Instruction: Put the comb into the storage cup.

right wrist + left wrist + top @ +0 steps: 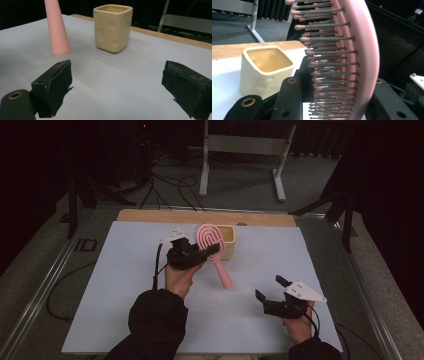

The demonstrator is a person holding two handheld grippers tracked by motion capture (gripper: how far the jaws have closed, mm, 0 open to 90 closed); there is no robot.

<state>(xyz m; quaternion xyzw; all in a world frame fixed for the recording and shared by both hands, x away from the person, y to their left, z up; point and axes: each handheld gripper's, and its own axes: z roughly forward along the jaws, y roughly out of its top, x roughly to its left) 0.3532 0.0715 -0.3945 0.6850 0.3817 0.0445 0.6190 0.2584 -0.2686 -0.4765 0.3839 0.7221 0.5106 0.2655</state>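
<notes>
Left tongs [204, 251] clamp the pink hairbrush [212, 240], hiding part of the cup [229, 240]; right tongs [270, 288] gape empty.

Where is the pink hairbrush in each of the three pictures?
High view: pink hairbrush just left of centre, head in the left gripper, handle slanting down.
Left gripper view: bristled head at centre right.
Right gripper view: handle tip at upper left.
Shared landmark: the cream cup.
</notes>
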